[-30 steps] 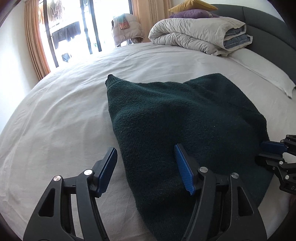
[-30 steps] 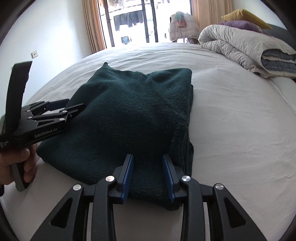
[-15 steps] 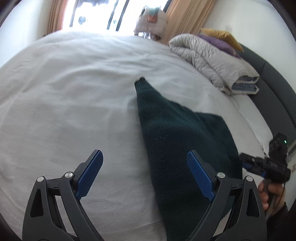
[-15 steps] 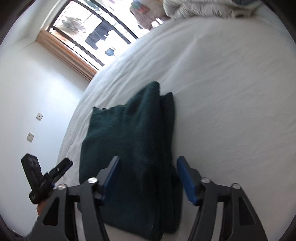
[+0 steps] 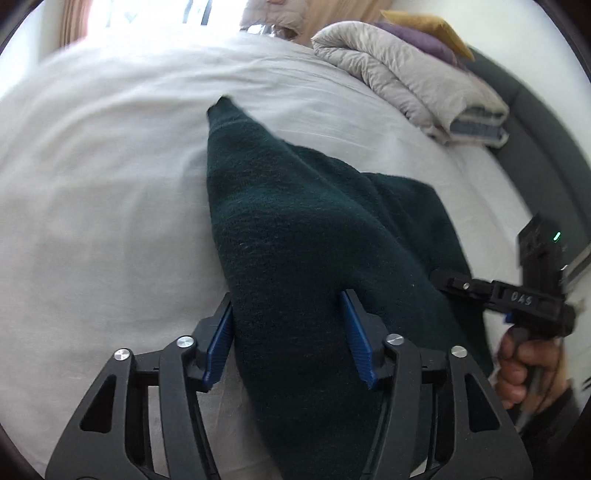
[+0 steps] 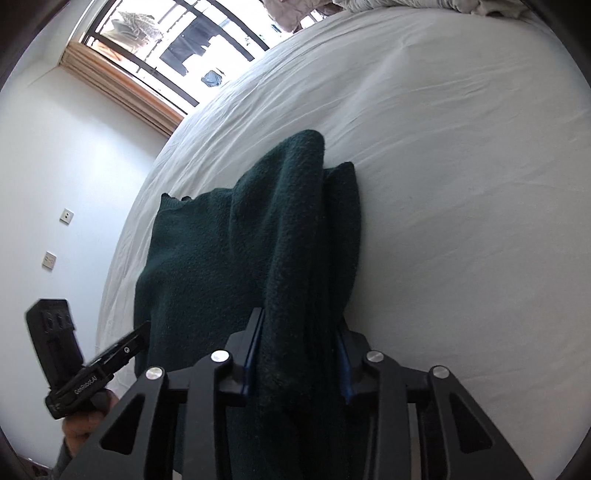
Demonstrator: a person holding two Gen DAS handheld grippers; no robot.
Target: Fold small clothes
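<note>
Left wrist view: my left hand-held gripper (image 5: 288, 336) pinches the near edge of the dark green sweater (image 5: 295, 221) on the bed (image 5: 92, 221); the right hand-held gripper (image 6: 297, 354) clamps its bunched layers, probably to lift both corners for another fold.

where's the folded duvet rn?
Left wrist view, upper right: the duvet sits at the head of the bed beside the dark headboard, with purple and yellow pillows behind it, beyond the green sweater.
</note>
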